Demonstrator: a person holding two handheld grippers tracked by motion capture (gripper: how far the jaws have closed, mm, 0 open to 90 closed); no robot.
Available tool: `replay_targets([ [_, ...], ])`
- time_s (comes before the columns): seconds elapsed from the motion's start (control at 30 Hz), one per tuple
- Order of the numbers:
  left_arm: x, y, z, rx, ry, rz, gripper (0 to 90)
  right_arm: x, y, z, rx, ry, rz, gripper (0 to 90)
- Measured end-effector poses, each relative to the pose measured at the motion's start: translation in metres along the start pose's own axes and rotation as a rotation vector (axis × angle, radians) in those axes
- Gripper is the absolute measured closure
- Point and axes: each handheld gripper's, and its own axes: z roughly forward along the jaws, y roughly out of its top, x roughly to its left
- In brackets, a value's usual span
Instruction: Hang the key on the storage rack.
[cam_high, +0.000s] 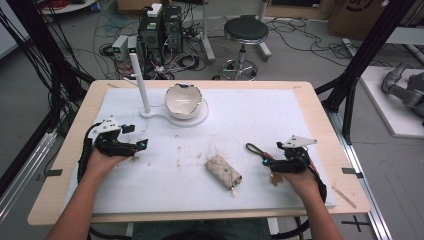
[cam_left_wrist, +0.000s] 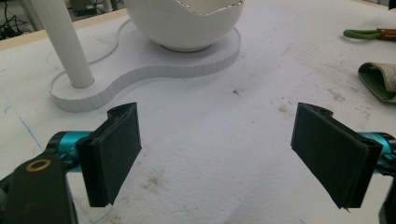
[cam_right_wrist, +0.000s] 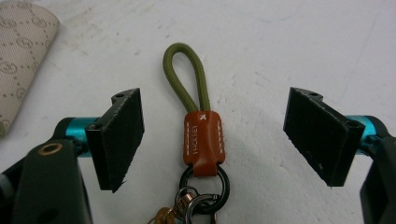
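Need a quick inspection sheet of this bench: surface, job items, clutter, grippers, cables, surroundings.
Surface: white mat on a wooden table, with brown stains near the centre.
Job's things: keyring with green cord loop, tan leather tab and keys, lying flat between the right gripper's open jaws, untouched.
Clutter: beige patterned key pouch mid-mat; white bowl on a white stand with an upright post.
Grippers: left gripper open over bare mat; right gripper open.
Cables: one trails from each gripper; tangle on the floor behind.
Surroundings: stool, computer towers.
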Motion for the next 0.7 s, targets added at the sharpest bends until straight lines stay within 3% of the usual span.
replay_targets([
  [0.13, 0.0, 0.0, 0.001, 0.007, -0.004, 0.005, 15.8, -0.003, -0.002, 0.01, 0.061, 0.014, -0.005, 21.1],
  [0.2, -0.001, 0.0, 0.002, 0.01, -0.004, 0.003, 15.8, -0.004, -0.007, 0.015, 0.119, 0.038, 0.0, 38.9],
  [0.27, -0.001, 0.0, 0.002, 0.011, -0.005, 0.002, 15.8, -0.005, -0.009, 0.015, 0.109, 0.049, 0.011, 43.4],
  [0.3, -0.001, -0.001, 0.002, 0.012, -0.004, 0.002, 15.8, -0.005, -0.01, 0.014, 0.107, 0.044, 0.014, 53.5],
  [0.33, -0.001, -0.001, 0.002, 0.013, -0.005, 0.004, 15.8, -0.005, -0.01, 0.014, 0.107, 0.044, 0.014, 53.5],
  [0.43, -0.002, 0.0, 0.002, 0.013, 0.0, 0.009, 15.8, -0.003, -0.01, 0.011, 0.108, 0.05, -0.005, 68.1],
  [0.7, -0.001, 0.0, 0.001, 0.014, 0.012, 0.006, 15.7, -0.001, -0.01, 0.011, 0.106, 0.043, 0.005, 69.3],
])
